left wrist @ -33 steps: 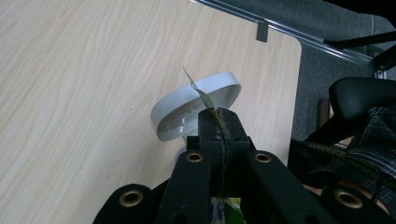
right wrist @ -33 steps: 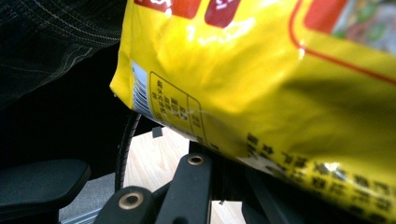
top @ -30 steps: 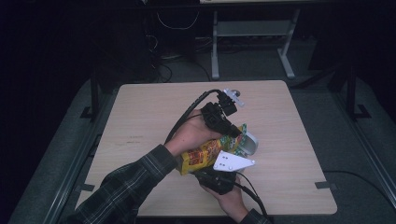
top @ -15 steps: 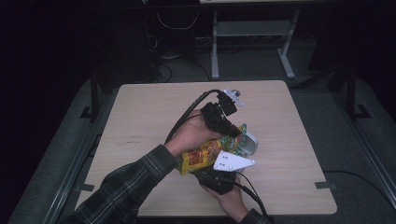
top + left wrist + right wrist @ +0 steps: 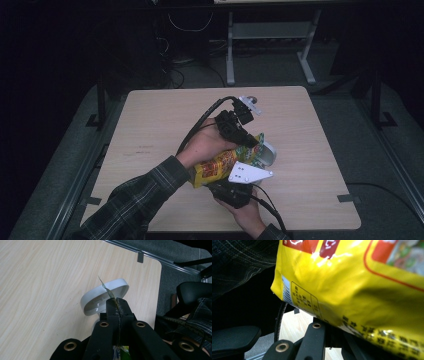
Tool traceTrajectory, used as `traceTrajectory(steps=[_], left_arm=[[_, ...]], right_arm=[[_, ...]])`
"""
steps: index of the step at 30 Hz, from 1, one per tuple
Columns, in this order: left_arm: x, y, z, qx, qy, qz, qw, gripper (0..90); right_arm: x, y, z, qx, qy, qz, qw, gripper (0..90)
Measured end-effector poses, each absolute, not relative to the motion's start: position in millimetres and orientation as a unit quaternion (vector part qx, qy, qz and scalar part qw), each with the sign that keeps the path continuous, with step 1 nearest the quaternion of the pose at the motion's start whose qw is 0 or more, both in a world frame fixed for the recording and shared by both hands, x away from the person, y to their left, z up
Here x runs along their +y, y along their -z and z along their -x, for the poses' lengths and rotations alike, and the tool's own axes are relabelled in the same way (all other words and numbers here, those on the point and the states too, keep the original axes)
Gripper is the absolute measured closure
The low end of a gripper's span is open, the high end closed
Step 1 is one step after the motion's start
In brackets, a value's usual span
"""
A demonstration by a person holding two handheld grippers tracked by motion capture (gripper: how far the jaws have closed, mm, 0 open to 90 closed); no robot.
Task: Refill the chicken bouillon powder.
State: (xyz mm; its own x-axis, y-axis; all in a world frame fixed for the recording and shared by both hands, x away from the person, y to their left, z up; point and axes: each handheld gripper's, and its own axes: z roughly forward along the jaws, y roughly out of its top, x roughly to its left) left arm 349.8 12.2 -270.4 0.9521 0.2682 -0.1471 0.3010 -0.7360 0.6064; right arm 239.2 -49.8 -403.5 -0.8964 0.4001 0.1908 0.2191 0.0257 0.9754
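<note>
From the high view, a yellow printed foil snack bag is held above the pale wooden table, just beside a white round bowl. The left gripper pinches the bag's top edge over the bowl; the right gripper clamps its lower end, on the side away from the bowl.

In the left gripper view, the jaws are pressed together on a thin strip of the bag, directly above the bowl.

In the right gripper view, the bag hangs over closed jaws gripping its bottom edge.
</note>
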Motion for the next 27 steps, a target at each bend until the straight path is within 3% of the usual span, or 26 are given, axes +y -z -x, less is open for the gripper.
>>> traceTrajectory(steps=[27], left_arm=[[12.6, 270.6, -349.3, 0.150, 0.023, -0.932, 0.329, 90.0]], right_arm=[[-48.8, 402.6, -239.1, 0.712, -0.664, -0.219, 0.064, 90.0]])
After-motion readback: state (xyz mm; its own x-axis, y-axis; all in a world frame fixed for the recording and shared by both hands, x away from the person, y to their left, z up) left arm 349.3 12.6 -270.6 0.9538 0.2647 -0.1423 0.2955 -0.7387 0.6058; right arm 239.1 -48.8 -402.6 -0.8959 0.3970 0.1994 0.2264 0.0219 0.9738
